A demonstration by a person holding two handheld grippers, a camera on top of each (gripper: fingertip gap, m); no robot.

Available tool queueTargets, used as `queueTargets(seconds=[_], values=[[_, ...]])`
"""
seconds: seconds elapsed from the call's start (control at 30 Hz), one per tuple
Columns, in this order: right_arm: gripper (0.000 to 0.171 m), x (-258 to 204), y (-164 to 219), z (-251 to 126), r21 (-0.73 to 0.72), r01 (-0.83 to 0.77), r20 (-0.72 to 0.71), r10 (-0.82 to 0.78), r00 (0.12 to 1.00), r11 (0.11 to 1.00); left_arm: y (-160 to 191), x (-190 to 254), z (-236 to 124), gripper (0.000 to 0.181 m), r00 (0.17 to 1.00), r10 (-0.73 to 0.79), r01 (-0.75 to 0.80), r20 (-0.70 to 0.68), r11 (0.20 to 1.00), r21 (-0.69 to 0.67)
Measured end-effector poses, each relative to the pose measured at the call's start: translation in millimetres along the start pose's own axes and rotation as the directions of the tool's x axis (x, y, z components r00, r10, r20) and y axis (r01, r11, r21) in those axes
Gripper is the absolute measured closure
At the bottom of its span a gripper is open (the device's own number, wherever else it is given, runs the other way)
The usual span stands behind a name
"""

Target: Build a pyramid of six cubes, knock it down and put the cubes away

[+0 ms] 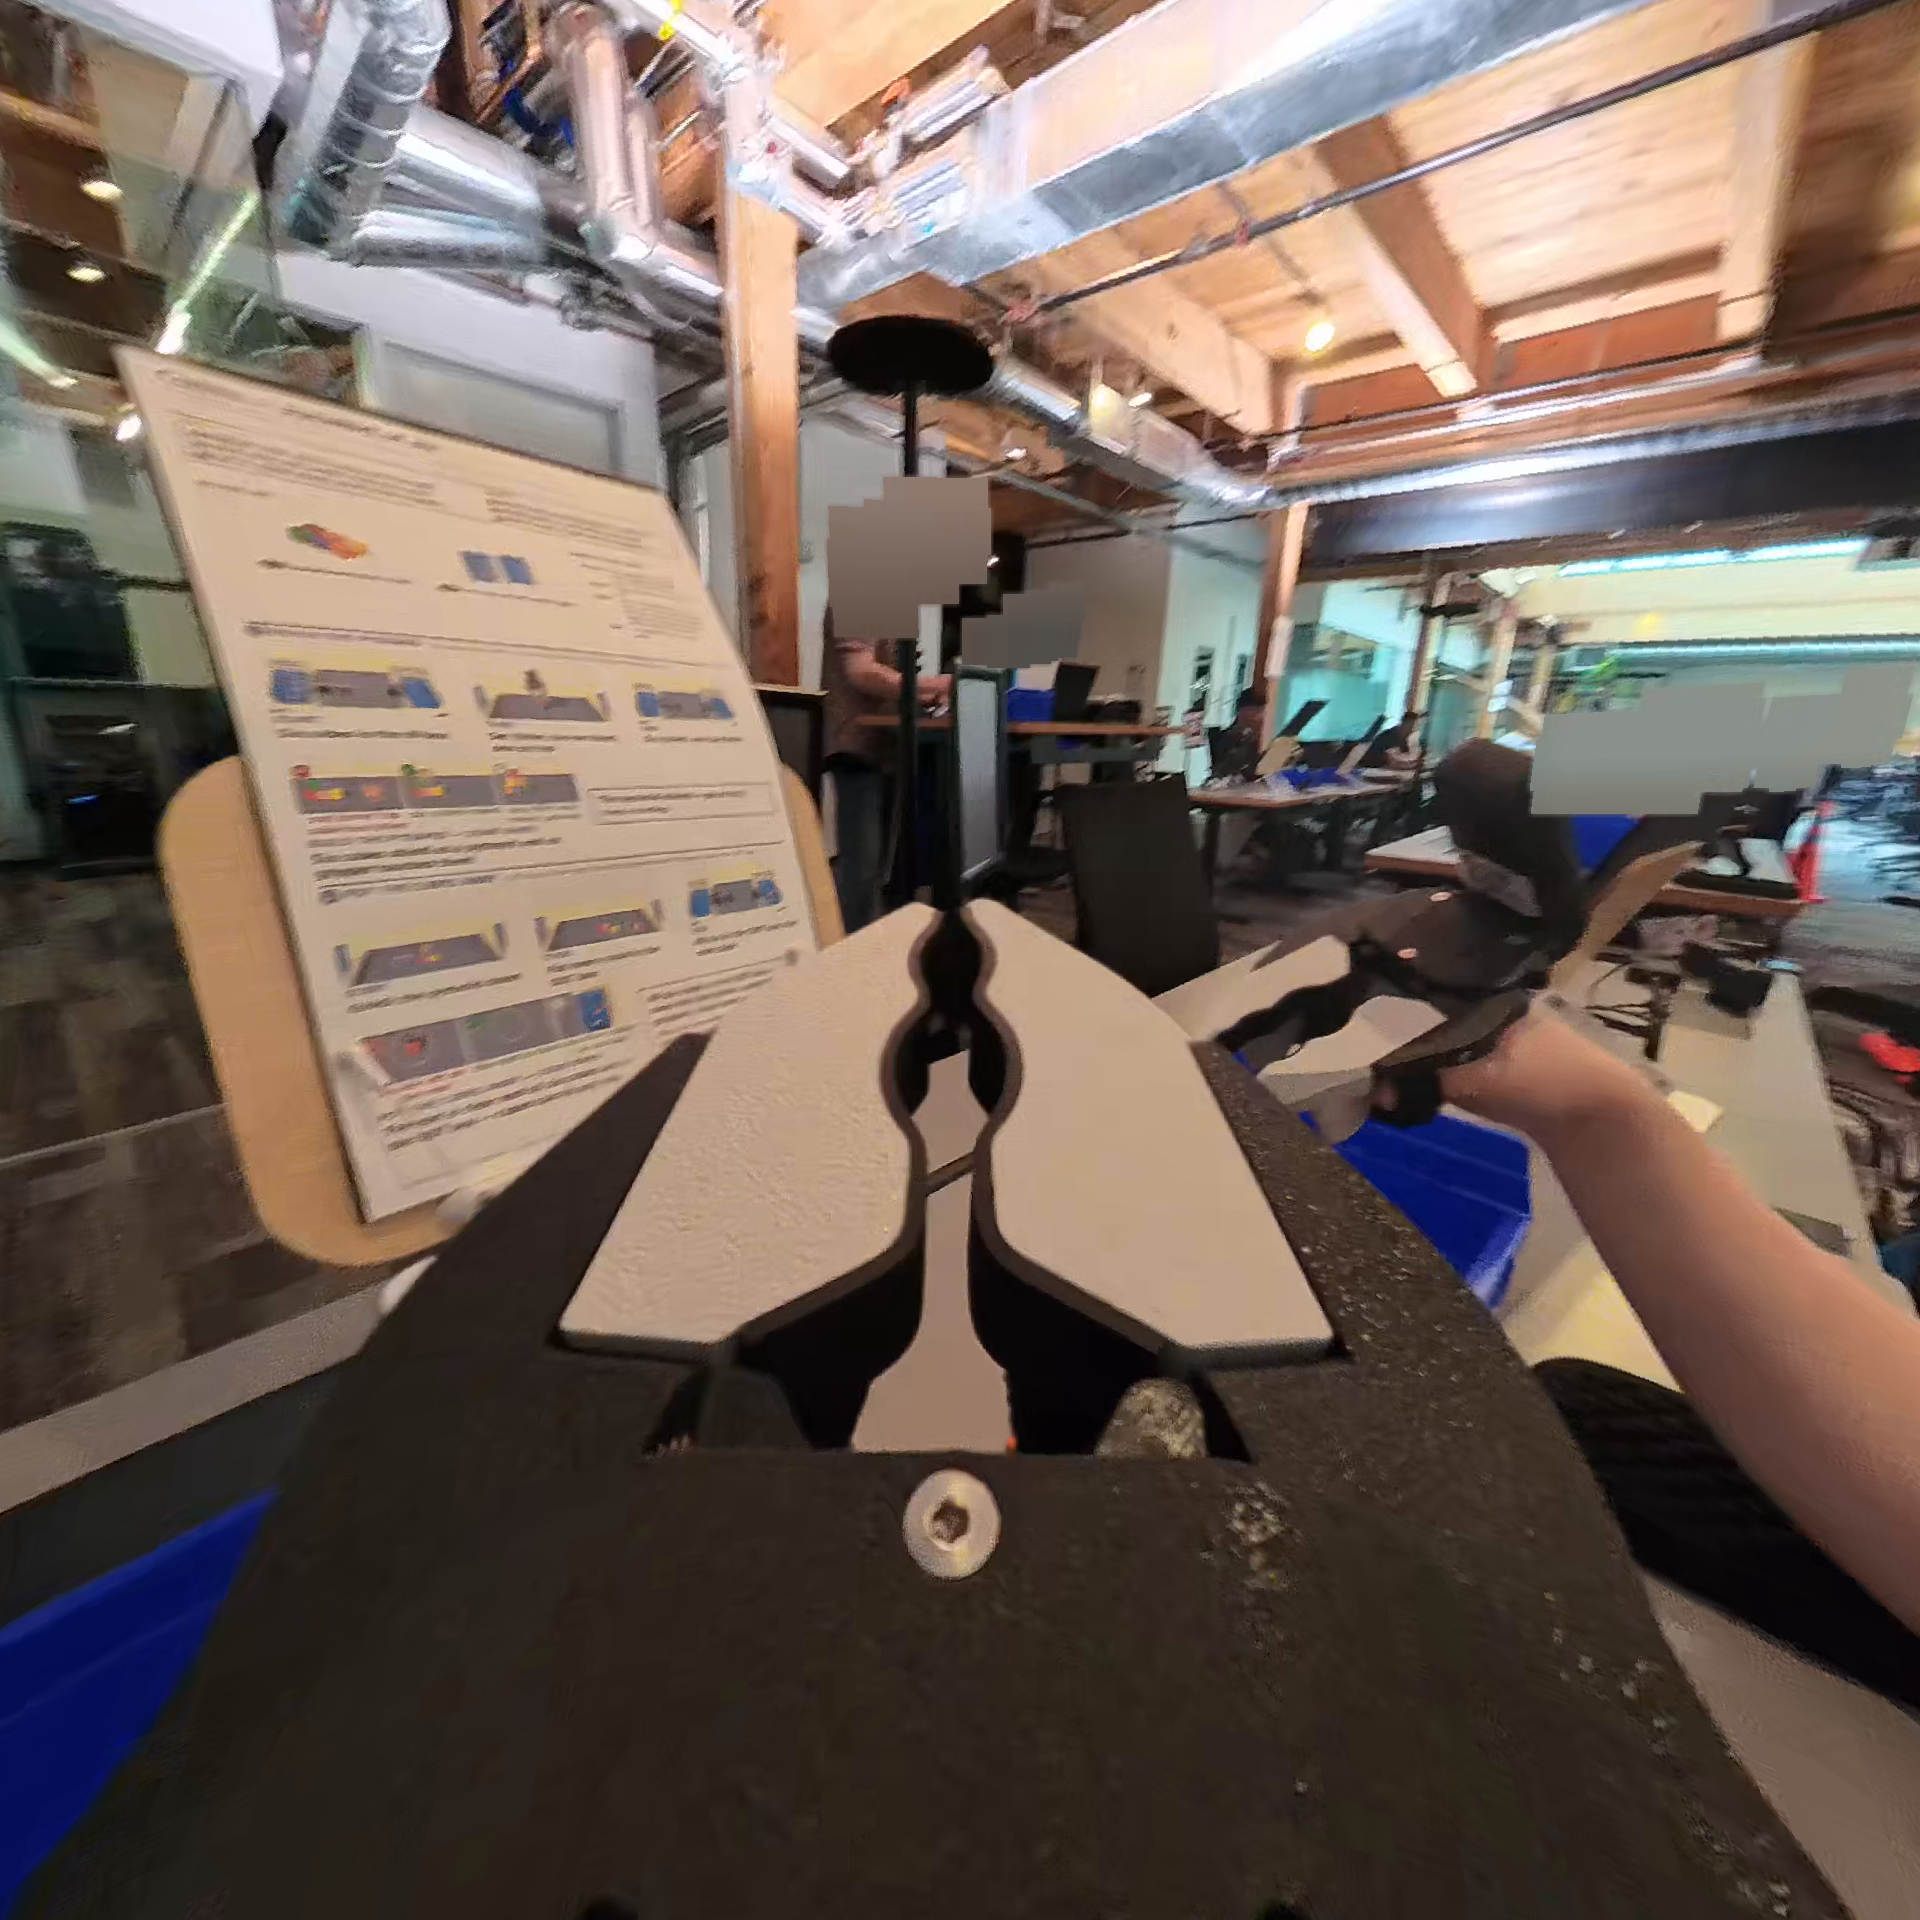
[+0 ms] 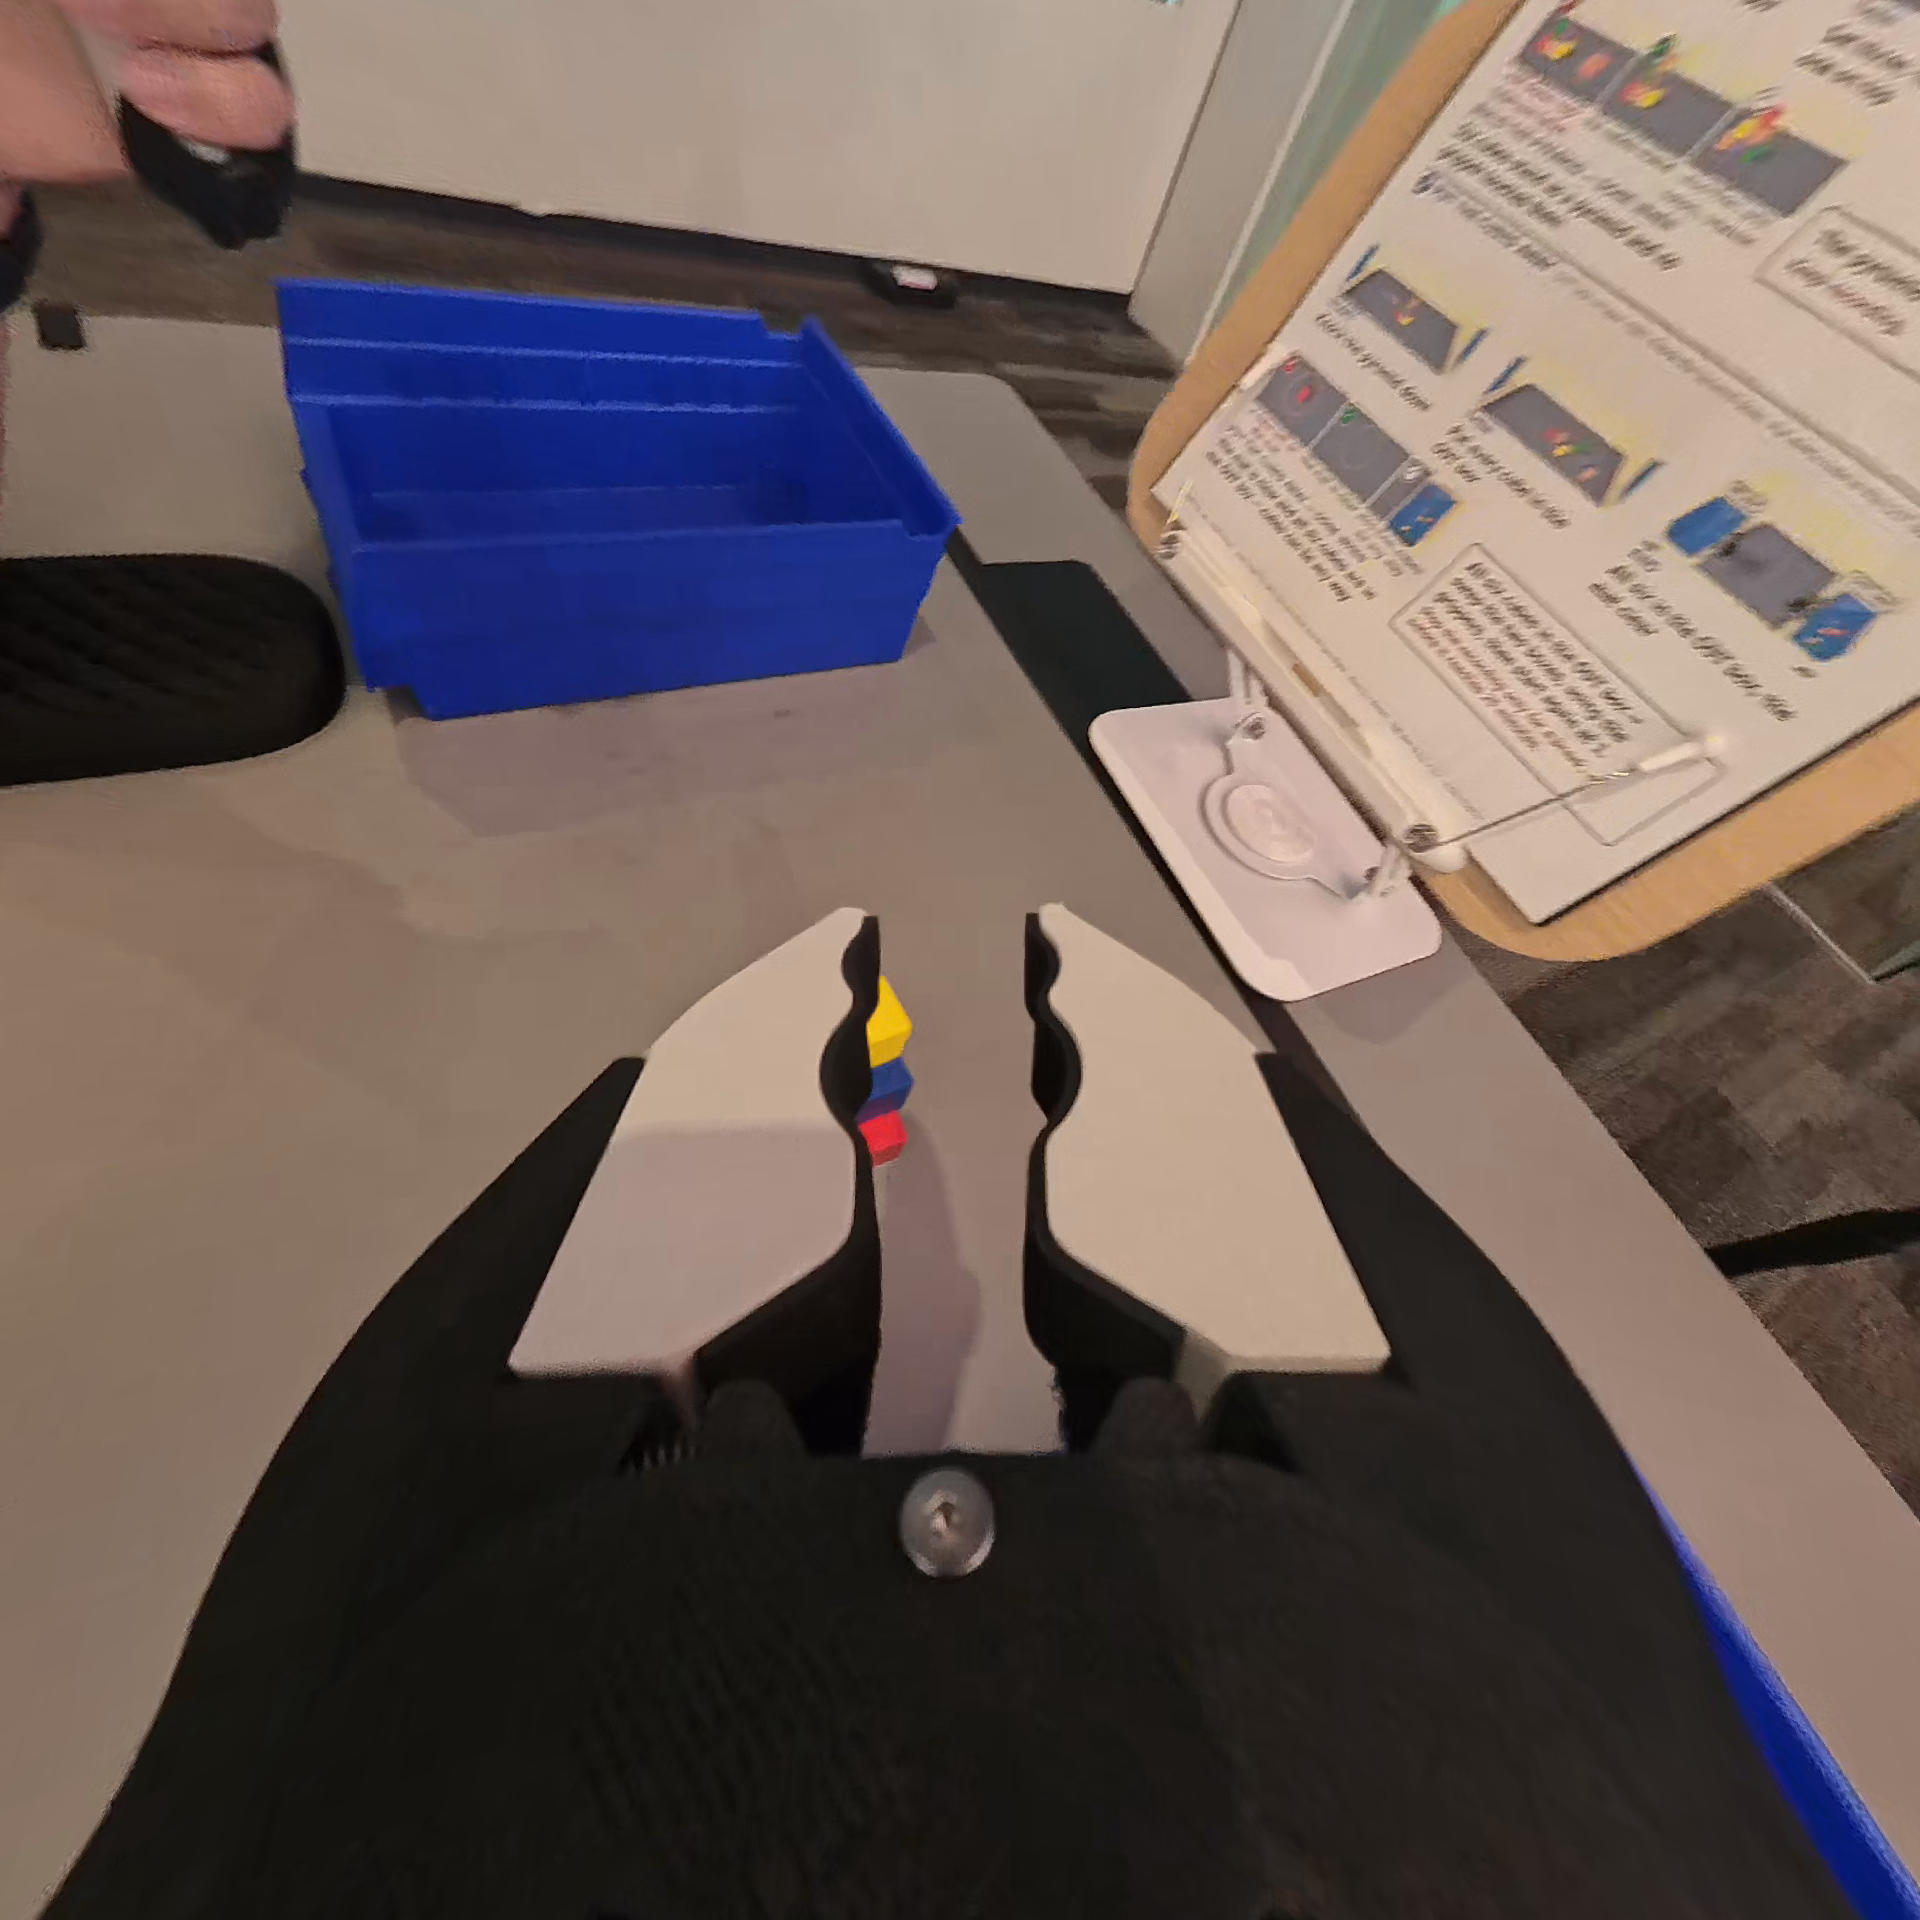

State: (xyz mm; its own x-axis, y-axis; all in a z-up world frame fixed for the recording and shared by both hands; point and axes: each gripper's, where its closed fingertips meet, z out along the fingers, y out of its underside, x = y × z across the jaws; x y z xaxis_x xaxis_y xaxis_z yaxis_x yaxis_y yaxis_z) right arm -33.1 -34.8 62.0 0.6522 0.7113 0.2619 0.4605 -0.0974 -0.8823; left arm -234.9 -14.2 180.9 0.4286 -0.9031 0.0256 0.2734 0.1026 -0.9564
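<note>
My right gripper [image 2: 951,935] is open above the grey table [image 2: 623,831]. Yellow [image 2: 889,1018], blue [image 2: 894,1083] and red [image 2: 885,1135] cubes show in a column between its fingers, close to the left finger, which hides part of them. The right pad stands clear of them. My left gripper [image 1: 951,920] is shut with nothing between its pads. It is raised and points out into the room. The right gripper also shows in the left wrist view [image 1: 1278,1008], held by a hand. An empty blue bin [image 2: 623,582] stands on the table beyond the cubes.
An instruction sheet on a wooden stand [image 2: 1558,468] leans at the table's right edge on a white base [image 2: 1268,842]; the left wrist view shows it too [image 1: 468,779]. A black mesh pad [image 2: 156,665] lies left of the bin. A second blue bin [image 1: 1434,1184] lies under the right hand.
</note>
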Motion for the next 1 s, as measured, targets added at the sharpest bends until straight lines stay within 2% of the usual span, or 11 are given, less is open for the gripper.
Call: queueTargets(seconds=[0.07, 0.13, 0.2, 0.27, 0.37, 0.8, 1.0], values=[[0.146, -8, 4, 8, -0.045, 0.020, 0.023, -0.019, 1.000, 0.999, 10, 17, 9, 0.181, 0.996, 0.036, -0.035, -0.076, 0.999, 0.010], [0.147, -16, 9, 16, -0.083, 0.041, 0.049, -0.037, 0.998, 0.996, 36, 26, 21, 0.181, 0.990, 0.094, -0.105, -0.105, 0.989, -0.103], [0.152, -25, 15, 23, -0.113, 0.061, 0.095, -0.050, 0.994, 0.992, 52, 29, 27, 0.181, 0.985, 0.138, -0.154, -0.103, 0.974, -0.165], [0.153, -26, 21, 31, -0.138, 0.084, 0.091, -0.072, 0.993, 0.987, 59, 31, 31, 0.181, 0.982, 0.155, -0.171, -0.107, 0.972, -0.164], [0.167, -29, 26, 37, -0.162, 0.097, 0.105, -0.080, 0.991, 0.982, 72, 30, 35, 0.181, 0.982, 0.156, -0.175, -0.106, 0.962, -0.208], [0.170, -24, 32, 40, -0.175, 0.106, 0.099, -0.089, 0.991, 0.979, 91, 29, 40, 0.181, 0.979, 0.161, -0.188, -0.122, 0.946, -0.264], [0.170, -32, 41, 45, -0.203, 0.113, 0.151, -0.083, 0.985, 0.973, 99, 30, 42, 0.181, 0.977, 0.166, -0.198, -0.131, 0.935, -0.294]])
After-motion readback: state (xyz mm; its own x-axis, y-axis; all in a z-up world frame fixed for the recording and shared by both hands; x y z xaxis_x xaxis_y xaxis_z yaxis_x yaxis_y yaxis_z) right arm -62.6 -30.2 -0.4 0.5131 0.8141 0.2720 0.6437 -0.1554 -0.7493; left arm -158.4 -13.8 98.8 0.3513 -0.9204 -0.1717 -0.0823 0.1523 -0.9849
